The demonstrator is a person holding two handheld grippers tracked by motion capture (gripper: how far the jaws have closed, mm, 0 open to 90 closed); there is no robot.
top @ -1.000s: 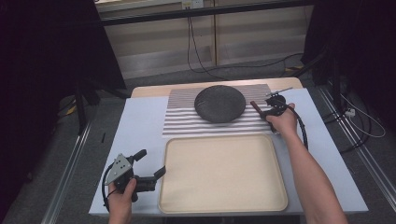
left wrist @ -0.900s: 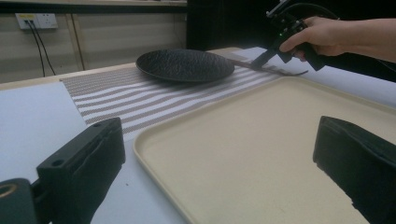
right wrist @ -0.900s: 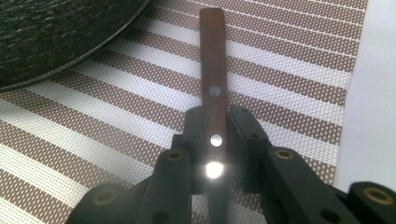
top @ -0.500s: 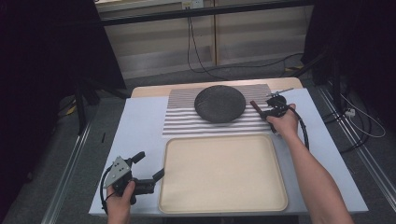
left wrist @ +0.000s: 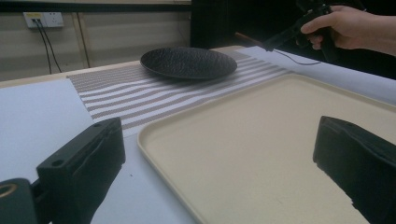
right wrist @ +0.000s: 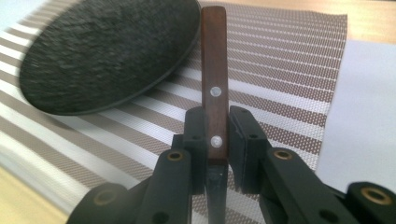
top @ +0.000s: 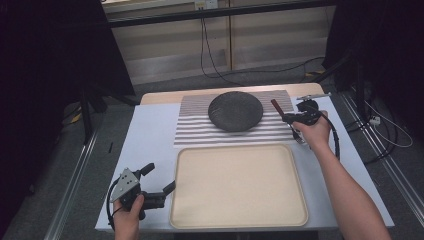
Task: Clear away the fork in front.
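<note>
Table (top: 150, 145), covered in pale blue sheet. Largest container: beige tray (top: 239, 185), at 6 o'clock of the table centre, nearest the person. Its floor is bare. Its near-left corner sits just beside the left gripper.

Striped placemat (top: 200, 125) lies at 12 o'clock from the tray, its near edge just beside the tray's far rim. On it rests a dark textured plate (top: 235, 111), round and shallow, with nothing in it. The plate sits flat on the mat.

Right gripper (top: 289, 117), held in the person's right hand (top: 312, 132), is at 3 o'clock of the plate, over the mat's right edge. Jaws are clamped on a wooden-handled utensil (right wrist: 214, 88): pads press on both flat sides of the brown handle, near its lower rivet. The handle's free end points toward 10 o'clock in the high view and stands just beside the plate's rim, apart from it. In the right gripper view a dark metal part runs down below the jaws; its working end cannot be made out.

Left gripper (top: 159, 180), at 9 o'clock of the tray's near-left corner, held low in the left hand (top: 129, 220). Jaws stand wide apart, nothing between them.
</note>
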